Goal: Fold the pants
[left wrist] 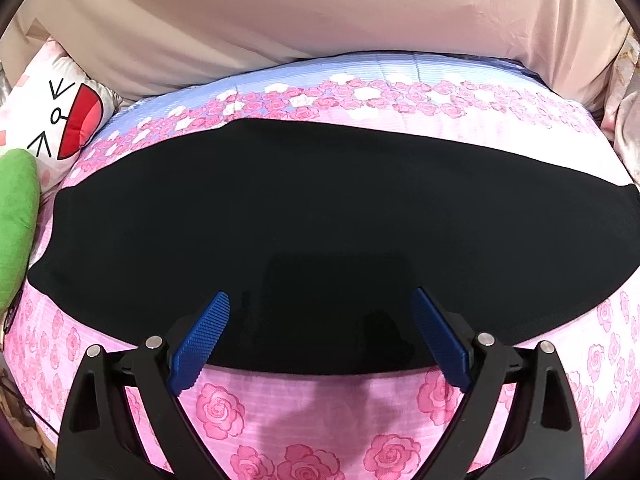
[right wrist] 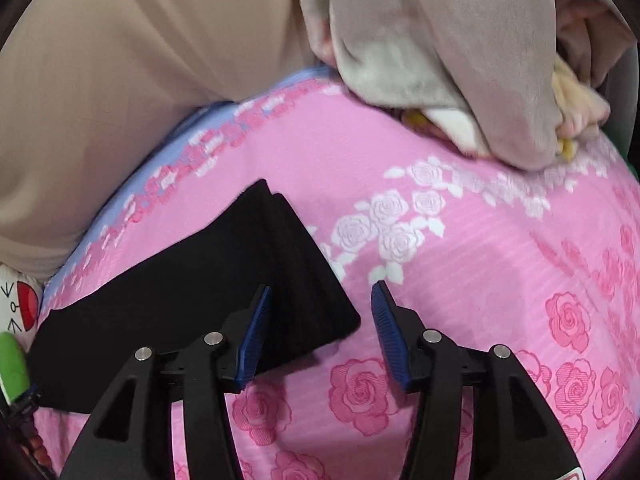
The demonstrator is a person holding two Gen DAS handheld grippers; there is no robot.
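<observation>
Black pants (left wrist: 312,220) lie flat on a pink rose-print bed cover (left wrist: 320,412), folded lengthwise into a long band running left to right. My left gripper (left wrist: 320,300) is open and empty, hovering over the near edge of the pants around their middle. In the right wrist view the pants (right wrist: 200,292) end in a layered cuff edge. My right gripper (right wrist: 320,296) is open and empty, just above that right end, its left finger (right wrist: 256,320) over the cloth and its right finger (right wrist: 388,320) over the bare cover.
A white cartoon-face pillow (left wrist: 68,116) and a green cushion (left wrist: 16,224) sit at the left. A beige sheet (left wrist: 320,20) hangs behind the bed. A heap of beige and pink bedding (right wrist: 460,60) lies at the far right.
</observation>
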